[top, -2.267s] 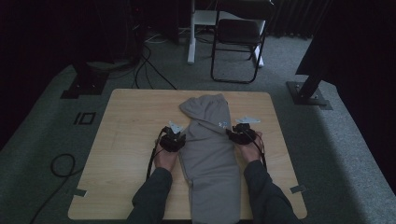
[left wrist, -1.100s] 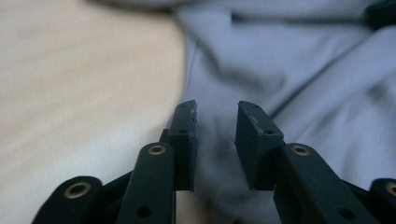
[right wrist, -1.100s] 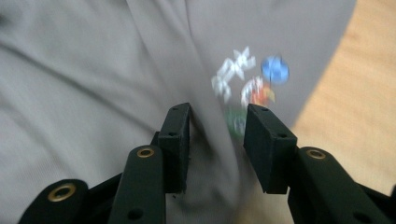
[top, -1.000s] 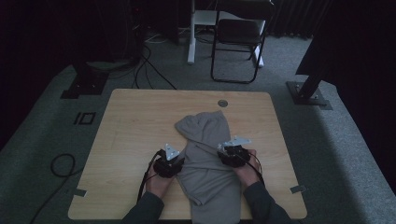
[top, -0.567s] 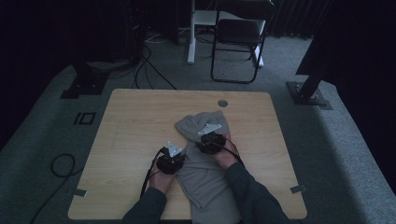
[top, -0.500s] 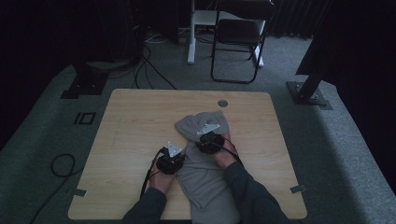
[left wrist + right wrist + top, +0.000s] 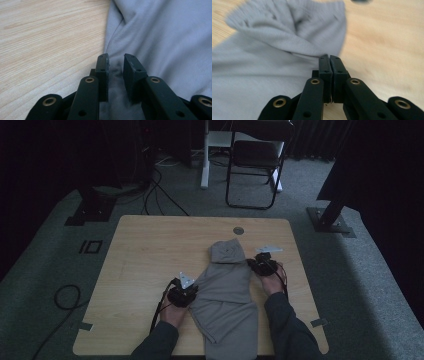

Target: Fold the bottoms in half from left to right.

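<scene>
A grey garment (image 7: 225,290) lies folded lengthwise down the middle of the wooden table (image 7: 150,250), its narrow top end pointing away from me. My left gripper (image 7: 190,290) sits at the garment's left edge. In the left gripper view its jaws (image 7: 116,56) have just been closing and stand a little apart, pinching a puckered fold of the grey cloth (image 7: 162,37). My right gripper (image 7: 254,264) is at the garment's right edge. Its jaws (image 7: 329,57) have just been closing and now meet pad to pad. A ridge of the cloth (image 7: 262,62) runs up to their tips, and I see none between the pads.
A round grey grommet (image 7: 238,230) is set in the table near its far edge. Beyond the table stand a black folding chair (image 7: 255,160) and a stand base (image 7: 330,220). Cables (image 7: 65,295) lie on the carpet at the left. Bare wood lies left of the garment.
Both hands drew the garment's top toward me. The right gripper then crossed to the garment's middle and has now swung back out to its right edge, jaws shut. The left gripper stayed put.
</scene>
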Motion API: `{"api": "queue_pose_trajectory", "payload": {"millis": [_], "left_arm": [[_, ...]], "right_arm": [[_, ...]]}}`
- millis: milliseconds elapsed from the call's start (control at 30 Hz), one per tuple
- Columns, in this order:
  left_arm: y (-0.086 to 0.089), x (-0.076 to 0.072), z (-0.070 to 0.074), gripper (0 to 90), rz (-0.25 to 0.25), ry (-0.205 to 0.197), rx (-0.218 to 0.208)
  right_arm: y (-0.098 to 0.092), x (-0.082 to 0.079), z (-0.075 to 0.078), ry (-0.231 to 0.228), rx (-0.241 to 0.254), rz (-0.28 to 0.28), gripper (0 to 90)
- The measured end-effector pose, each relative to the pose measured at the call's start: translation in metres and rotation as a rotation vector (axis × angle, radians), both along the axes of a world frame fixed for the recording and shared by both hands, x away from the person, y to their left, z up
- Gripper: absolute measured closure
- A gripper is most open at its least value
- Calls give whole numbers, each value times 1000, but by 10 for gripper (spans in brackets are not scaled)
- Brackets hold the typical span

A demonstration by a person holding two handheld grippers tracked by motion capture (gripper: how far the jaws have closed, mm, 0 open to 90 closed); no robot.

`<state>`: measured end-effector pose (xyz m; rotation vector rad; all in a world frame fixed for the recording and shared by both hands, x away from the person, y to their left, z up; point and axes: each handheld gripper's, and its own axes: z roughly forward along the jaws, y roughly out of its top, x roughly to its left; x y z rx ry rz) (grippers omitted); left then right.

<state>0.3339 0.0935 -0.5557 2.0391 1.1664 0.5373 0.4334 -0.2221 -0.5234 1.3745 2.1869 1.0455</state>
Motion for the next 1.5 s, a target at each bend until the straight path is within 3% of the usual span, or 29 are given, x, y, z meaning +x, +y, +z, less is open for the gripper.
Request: {"api": "queue_pose_trajectory", "payload": {"millis": [100, 200, 300, 367, 433, 567, 700, 733, 933, 1167, 1300, 1400, 1500], "left_arm": [[0, -1, 0, 749, 0, 0, 4], [1, -2, 0, 738, -6, 7, -12], [2, -1, 3, 703, -18, 16, -3], [1, 4, 8, 698, -13, 10, -19], [-1, 10, 13, 698, -8, 4, -26], [-18, 32, 21, 700, -26, 2, -19], [-30, 49, 10, 737, -26, 72, 8], [-30, 49, 7, 752, -25, 63, -10], [-23, 35, 5, 825, -41, 63, -19], [-16, -2, 3, 812, -95, 51, -33], [-13, -7, 0, 777, -106, 35, -68], [-13, -7, 0, 777, -103, 33, -68], [-13, -7, 0, 772, -102, 33, -69]], "right_arm": [[-6, 1, -13, 31, -9, -26, 869], [-4, 0, -16, 30, -29, -32, 775], [-1, -4, -7, -8, -9, -24, 681], [3, -8, 2, -53, -2, -9, 651], [12, -12, 9, -77, -10, 52, 606], [35, -11, 1, -42, -68, 158, 548], [48, -7, -13, 6, -109, 175, 549], [49, -6, -17, 19, -127, 174, 558], [44, -19, -22, 44, -90, 172, 609], [47, -45, -19, 61, -122, 212, 630], [63, -55, -6, -29, -147, 230, 607], [84, -55, 5, -94, -123, 306, 602], [107, -50, 5, -102, -151, 368, 587]]}}
